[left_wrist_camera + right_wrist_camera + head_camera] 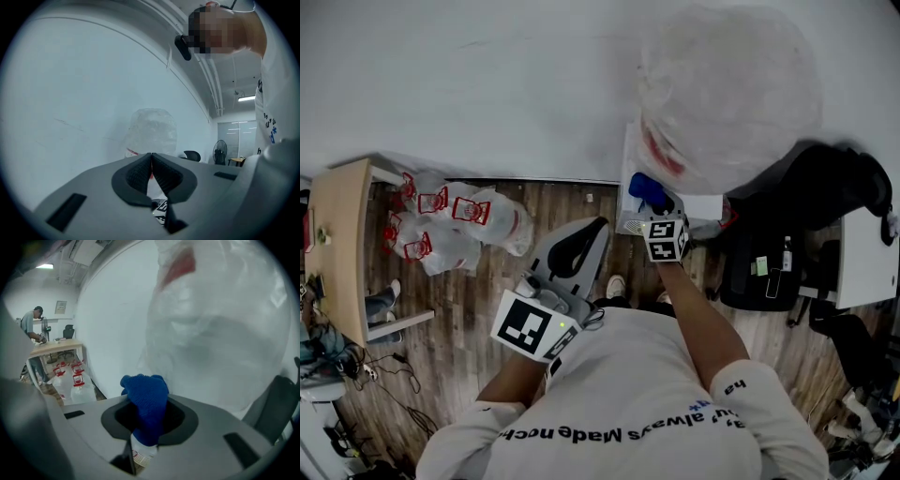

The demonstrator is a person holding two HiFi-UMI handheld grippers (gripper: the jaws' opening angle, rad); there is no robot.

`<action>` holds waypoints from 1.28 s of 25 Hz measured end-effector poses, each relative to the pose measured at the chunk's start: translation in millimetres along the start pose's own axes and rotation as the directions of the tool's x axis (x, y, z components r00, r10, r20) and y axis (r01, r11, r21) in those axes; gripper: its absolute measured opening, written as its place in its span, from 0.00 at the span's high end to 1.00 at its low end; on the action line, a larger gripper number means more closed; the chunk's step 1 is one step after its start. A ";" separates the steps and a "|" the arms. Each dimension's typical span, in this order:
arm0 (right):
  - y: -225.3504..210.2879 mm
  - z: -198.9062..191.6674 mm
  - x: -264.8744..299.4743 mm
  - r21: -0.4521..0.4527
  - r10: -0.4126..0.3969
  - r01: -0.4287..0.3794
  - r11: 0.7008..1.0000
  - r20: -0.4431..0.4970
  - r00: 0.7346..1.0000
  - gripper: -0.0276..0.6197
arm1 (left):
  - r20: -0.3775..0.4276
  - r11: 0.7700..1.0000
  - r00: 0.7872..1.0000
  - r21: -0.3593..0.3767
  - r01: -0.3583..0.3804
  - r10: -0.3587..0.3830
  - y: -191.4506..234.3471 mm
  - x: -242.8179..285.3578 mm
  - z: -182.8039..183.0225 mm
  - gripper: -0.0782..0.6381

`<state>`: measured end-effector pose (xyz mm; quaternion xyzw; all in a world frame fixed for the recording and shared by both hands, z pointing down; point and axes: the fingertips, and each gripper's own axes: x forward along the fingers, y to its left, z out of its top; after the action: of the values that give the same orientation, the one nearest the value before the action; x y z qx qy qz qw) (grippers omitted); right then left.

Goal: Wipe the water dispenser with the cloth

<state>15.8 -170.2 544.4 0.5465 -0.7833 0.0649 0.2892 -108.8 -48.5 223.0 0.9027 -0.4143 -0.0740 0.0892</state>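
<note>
The water dispenser (630,192) is a white cabinet against the wall with a large clear bottle (722,89) on top; the bottle (220,329) fills the right gripper view and also shows in the left gripper view (152,133). My right gripper (654,199) is shut on a blue cloth (649,190), held at the dispenser's top below the bottle. The cloth (146,399) bulges out between the jaws. My left gripper (581,246) hangs back, lower left of the dispenser, shut and empty (151,168).
Several clear water jugs with red handles (455,225) lie on the wood floor at left, beside a wooden table (342,244). A black chair (825,216) and bag stand right of the dispenser. A person (33,326) works at the far table.
</note>
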 end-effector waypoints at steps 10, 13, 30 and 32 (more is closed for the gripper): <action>-4.2 -24.1 23.4 0.064 0.071 -0.065 0.996 -0.101 0.992 0.81 | -0.004 1.000 1.000 -0.004 -0.004 0.004 3.4 2.4 -1.4 0.86; -4.3 -24.6 21.9 0.072 0.080 -0.073 0.995 -0.104 0.991 0.81 | -0.002 1.000 1.000 -0.003 -0.001 0.001 1.4 2.5 -0.8 0.86; 2.4 -34.8 5.2 0.101 0.130 -0.119 0.988 -0.104 0.986 0.81 | -0.002 1.000 1.000 0.000 -0.004 0.004 -3.1 -0.3 -1.2 0.86; 2.6 -38.3 3.2 0.099 0.128 -0.118 0.988 -0.101 0.987 0.81 | -0.001 1.000 1.000 0.000 0.000 0.000 -4.0 0.2 -0.8 0.86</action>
<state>27.4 -155.8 578.2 0.5058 -0.7949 0.1482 0.3005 -105.6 -46.0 222.9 0.9028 -0.4142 -0.0735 0.0895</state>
